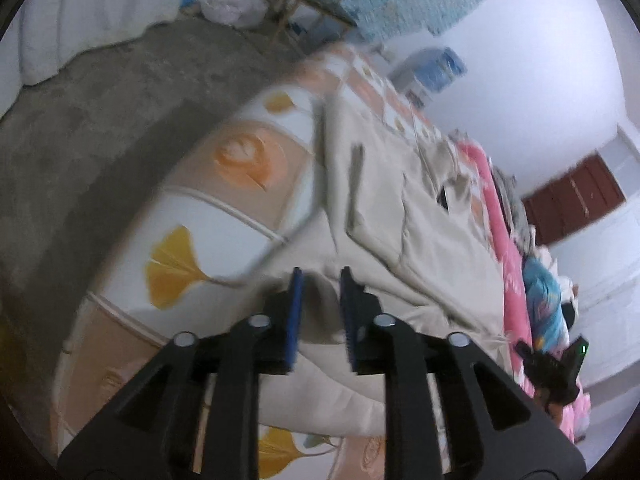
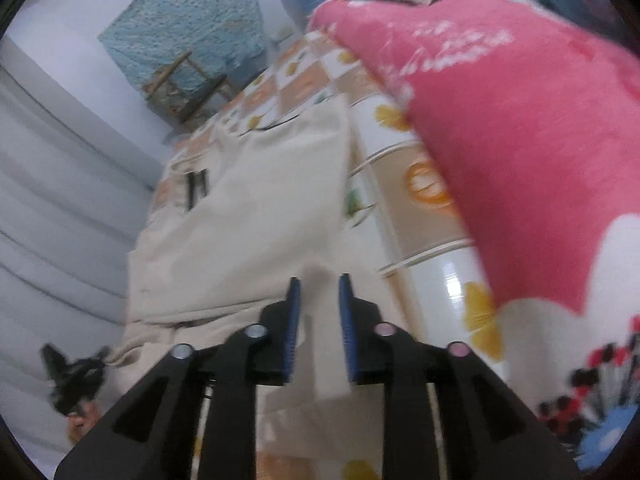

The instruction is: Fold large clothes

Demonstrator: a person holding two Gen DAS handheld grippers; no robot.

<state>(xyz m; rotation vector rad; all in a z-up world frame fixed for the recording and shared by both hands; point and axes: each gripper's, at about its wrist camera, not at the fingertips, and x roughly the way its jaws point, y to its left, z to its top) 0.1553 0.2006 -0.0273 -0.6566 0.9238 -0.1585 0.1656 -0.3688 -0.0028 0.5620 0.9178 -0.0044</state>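
Observation:
A large beige garment [image 1: 400,208] lies spread on a bed with a patterned sheet [image 1: 248,160]. It also shows in the right wrist view [image 2: 248,216]. My left gripper [image 1: 322,280] has a fold of the beige fabric between its blue pads, with a gap between the jaws. My right gripper [image 2: 318,284] likewise has a strip of the beige fabric between its blue pads. The right gripper shows at the left wrist view's lower right [image 1: 556,364]; the left gripper shows at the right wrist view's lower left [image 2: 76,372]. Both views are blurred.
A pink blanket [image 2: 520,140] lies along the bed's far side, close to my right gripper. A grey concrete floor [image 1: 100,128] borders the bed. A blue textured panel [image 2: 188,28] and a wooden stand [image 2: 184,84] stand by the wall. A brown door [image 1: 576,196] is far off.

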